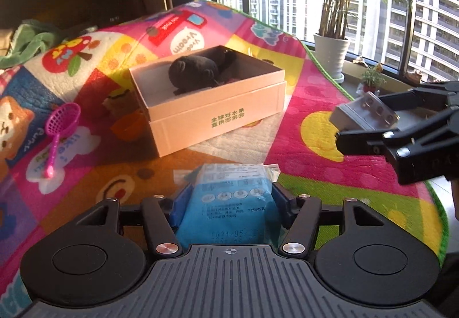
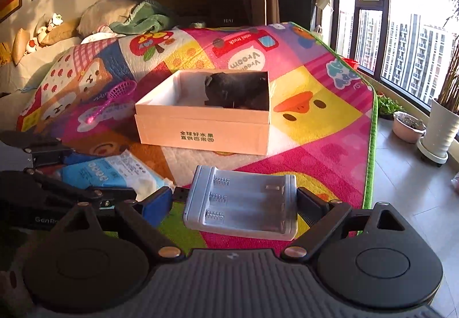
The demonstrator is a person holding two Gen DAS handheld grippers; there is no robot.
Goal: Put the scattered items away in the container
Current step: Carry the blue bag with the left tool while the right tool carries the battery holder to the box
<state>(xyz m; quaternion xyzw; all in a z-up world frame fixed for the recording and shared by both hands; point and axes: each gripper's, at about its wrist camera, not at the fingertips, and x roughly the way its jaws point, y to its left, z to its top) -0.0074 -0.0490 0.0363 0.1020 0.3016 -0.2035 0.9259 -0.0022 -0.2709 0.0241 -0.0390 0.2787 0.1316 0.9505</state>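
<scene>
pink box [image 1: 215, 114] open, black plush [image 1: 195, 71] inside | blue pkt [image 1: 229, 203] & batt holder [image 2: 241, 203] held | purple scoop [image 1: 61, 128] on mat

Play mat [image 2: 330, 122] reads "mini truck", "Vroom"; box [image 2: 200, 131] bears Chinese characters.

Between your left fingers [image 1: 179, 197] sits a light blue packet [image 1: 229, 200] with white print. Between your right fingers [image 2: 308, 200] is a pale grey battery holder [image 2: 243, 203] with silver springs. Ahead of both fingertips, the box [image 1: 212, 114] is pale pink with green lettering, holding a black plush toy [image 1: 195, 71]. Left of it lies a magenta scoop [image 1: 61, 124] on a mat [image 1: 315, 122] patterned in pink, yellow, orange and green cartoons.
</scene>
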